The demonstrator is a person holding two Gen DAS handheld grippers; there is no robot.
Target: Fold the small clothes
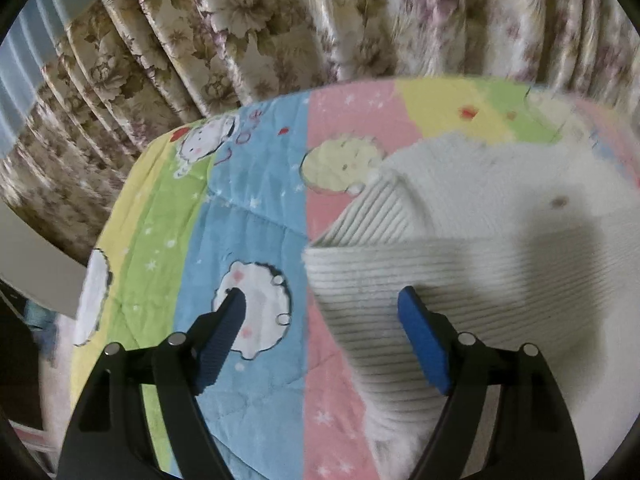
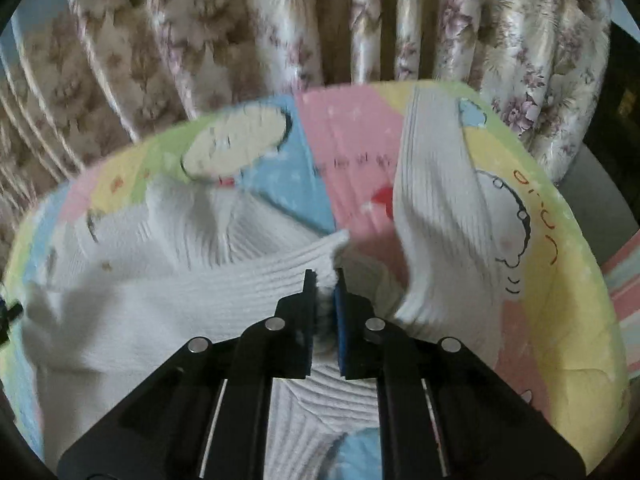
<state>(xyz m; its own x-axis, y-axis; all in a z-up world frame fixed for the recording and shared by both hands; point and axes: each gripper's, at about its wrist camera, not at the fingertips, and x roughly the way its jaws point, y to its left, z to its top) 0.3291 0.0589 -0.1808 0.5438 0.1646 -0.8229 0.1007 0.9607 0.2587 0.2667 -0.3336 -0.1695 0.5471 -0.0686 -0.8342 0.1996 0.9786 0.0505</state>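
Note:
A white ribbed knit sweater lies on a pastel striped quilt with cartoon sheep. My left gripper is open and empty, its blue pads just above the quilt, the right pad over the sweater's ribbed hem. My right gripper is shut on a fold of the sweater and holds it lifted off the quilt. A sleeve stretches away to the right of it.
Flowered curtains hang right behind the quilt's far edge, also in the right wrist view. A pale surface lies left of the quilt.

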